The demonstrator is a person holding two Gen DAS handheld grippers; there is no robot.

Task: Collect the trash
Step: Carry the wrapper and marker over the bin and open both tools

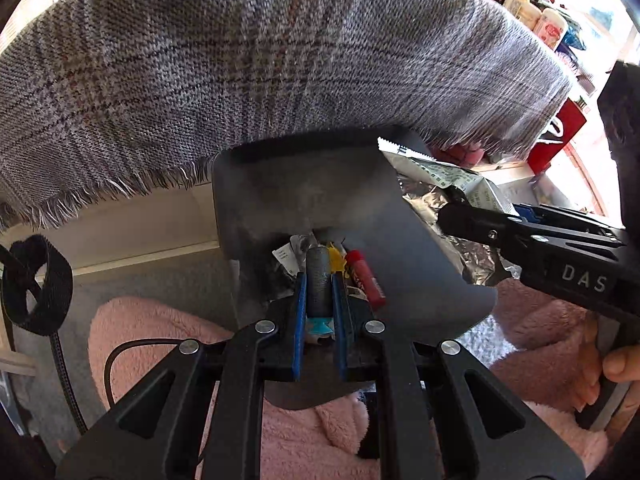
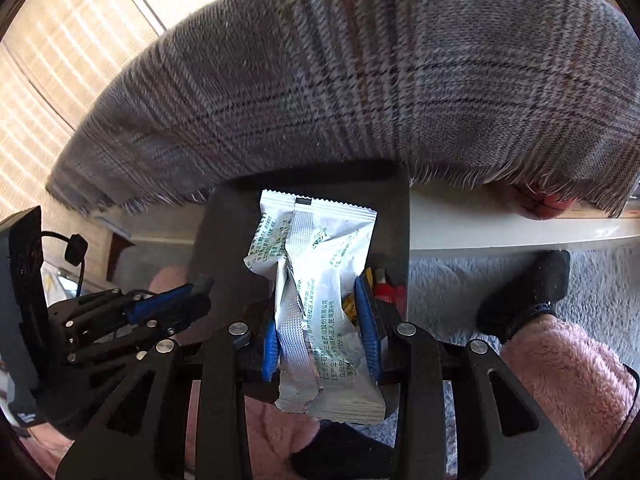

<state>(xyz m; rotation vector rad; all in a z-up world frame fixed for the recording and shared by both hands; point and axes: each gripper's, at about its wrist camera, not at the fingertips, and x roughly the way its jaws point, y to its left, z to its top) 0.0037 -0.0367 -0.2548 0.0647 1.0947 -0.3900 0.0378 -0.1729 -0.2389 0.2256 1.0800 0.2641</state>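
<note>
Over the dustpan (image 1: 320,184), left fingers (image 1: 298,320) clamped on its handle (image 1: 319,280), right fingers (image 2: 370,320) gripping a wrapper (image 2: 320,300), trash beneath half hidden.

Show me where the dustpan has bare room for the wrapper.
Bare: the wide middle of the dustpan, between its far lip and the trash heap. Crowded: the handle end, where a red tube and scraps pile by the left claw.

Daylight floods both views, blowing out the upper right corner of the left wrist view and the slatted blind (image 2: 60,92) on the right wrist view's left. The plaid cloth (image 1: 280,60) looks soft with motion blur, more so in the right wrist view. Fisheye bending curves every edge; dark vignettes fill the corners. Foil on the wrapper (image 2: 320,280) glints.
</note>
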